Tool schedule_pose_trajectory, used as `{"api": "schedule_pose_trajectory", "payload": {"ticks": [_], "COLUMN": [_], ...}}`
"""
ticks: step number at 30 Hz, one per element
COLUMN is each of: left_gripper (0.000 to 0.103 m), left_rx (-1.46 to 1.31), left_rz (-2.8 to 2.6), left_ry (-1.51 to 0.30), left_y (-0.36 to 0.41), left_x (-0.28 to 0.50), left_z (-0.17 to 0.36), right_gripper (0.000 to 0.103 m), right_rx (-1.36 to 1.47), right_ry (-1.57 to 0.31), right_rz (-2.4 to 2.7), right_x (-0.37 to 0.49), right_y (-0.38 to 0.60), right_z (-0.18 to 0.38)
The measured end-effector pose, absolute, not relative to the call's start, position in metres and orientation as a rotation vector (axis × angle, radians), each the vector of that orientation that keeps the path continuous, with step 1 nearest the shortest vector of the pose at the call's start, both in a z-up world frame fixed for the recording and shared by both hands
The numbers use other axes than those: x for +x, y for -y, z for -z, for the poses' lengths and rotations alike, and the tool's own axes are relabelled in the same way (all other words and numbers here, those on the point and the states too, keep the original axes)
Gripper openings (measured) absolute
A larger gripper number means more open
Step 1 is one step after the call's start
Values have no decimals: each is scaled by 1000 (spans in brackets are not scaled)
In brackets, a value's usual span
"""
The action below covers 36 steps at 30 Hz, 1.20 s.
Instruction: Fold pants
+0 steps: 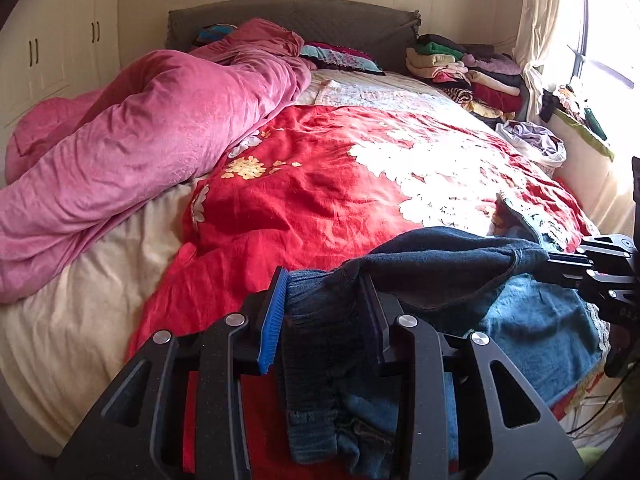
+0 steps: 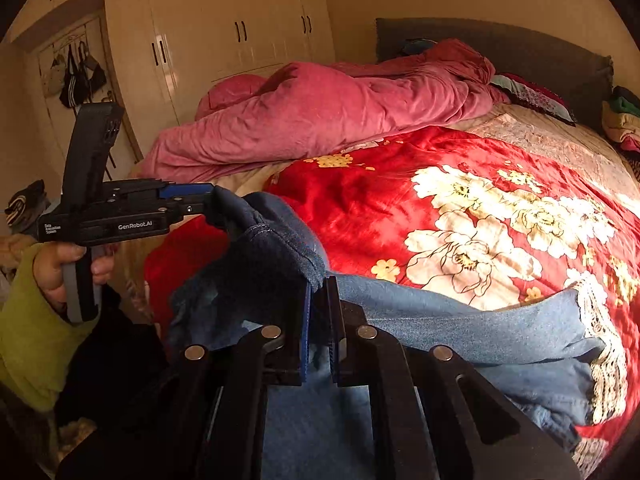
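The pants are blue denim with lace trim at one cuff, draped over the near edge of the red floral bedspread. The left gripper pinches a thick bunched fold (probably the waistband, hard to tell). The right gripper is closed narrow on a darker seamed edge, with the fabric stretched between them.

Pants waist hidden behind left claw.
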State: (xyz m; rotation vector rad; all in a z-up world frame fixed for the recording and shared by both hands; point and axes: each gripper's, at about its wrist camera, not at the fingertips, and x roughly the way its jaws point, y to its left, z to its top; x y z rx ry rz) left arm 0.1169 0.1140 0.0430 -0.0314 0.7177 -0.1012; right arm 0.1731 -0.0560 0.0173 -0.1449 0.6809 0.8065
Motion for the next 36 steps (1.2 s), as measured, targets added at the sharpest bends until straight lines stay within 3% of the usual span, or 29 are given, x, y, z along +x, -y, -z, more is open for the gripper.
{"api": "schedule_pose_trajectory", "payload": {"ticks": [25,36], "left_gripper": [27,28], "left_rx": [-57,-95], "left_rz": [25,-19], "left_ry": [-855,-837], "left_y": [-127,-153], "left_x": [56,30], "left_z": [13,0], "right_gripper": [9,9], "right_rx": [-262,-302], "right_ry": [-826,-892], "right_rz": [-935,-951], "right_x": [81,77], "right_y": [18,5], "right_z": [44,68]}}
